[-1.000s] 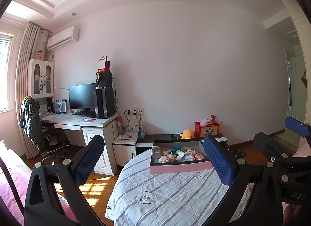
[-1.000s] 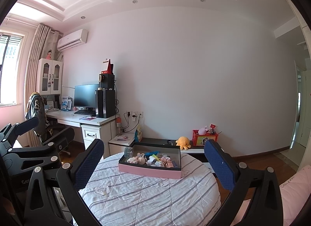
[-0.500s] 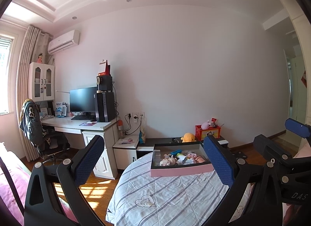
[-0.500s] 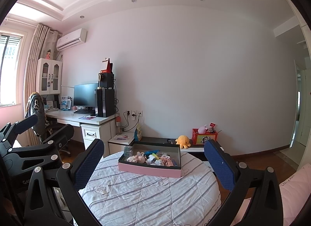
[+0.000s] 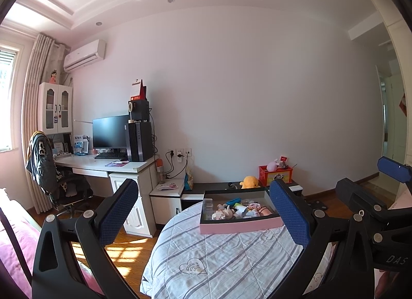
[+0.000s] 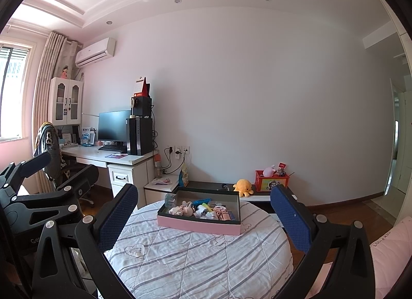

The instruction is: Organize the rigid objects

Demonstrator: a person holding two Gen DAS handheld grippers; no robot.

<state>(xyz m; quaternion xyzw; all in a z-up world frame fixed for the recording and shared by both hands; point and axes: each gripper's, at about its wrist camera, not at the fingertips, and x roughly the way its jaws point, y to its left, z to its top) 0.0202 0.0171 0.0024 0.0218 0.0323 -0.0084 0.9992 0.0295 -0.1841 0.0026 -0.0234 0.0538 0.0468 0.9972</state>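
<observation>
While both claws, left [image 5: 203, 211] and right [image 6: 203, 214], gape wide and empty, the toy-filled box [image 6: 199, 225] sits on the round bed [image 6: 195, 260]; any approach should descend squarely.

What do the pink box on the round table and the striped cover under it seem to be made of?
The pink box looks like matte cardboard: flat thin walls, crisp corners, dark lining inside. The striped cover looks like quilted cotton-type fabric: stitched lines, soft puckers and an embroidered heart, draping over the table edge. Neither can be confirmed by look alone.
</observation>
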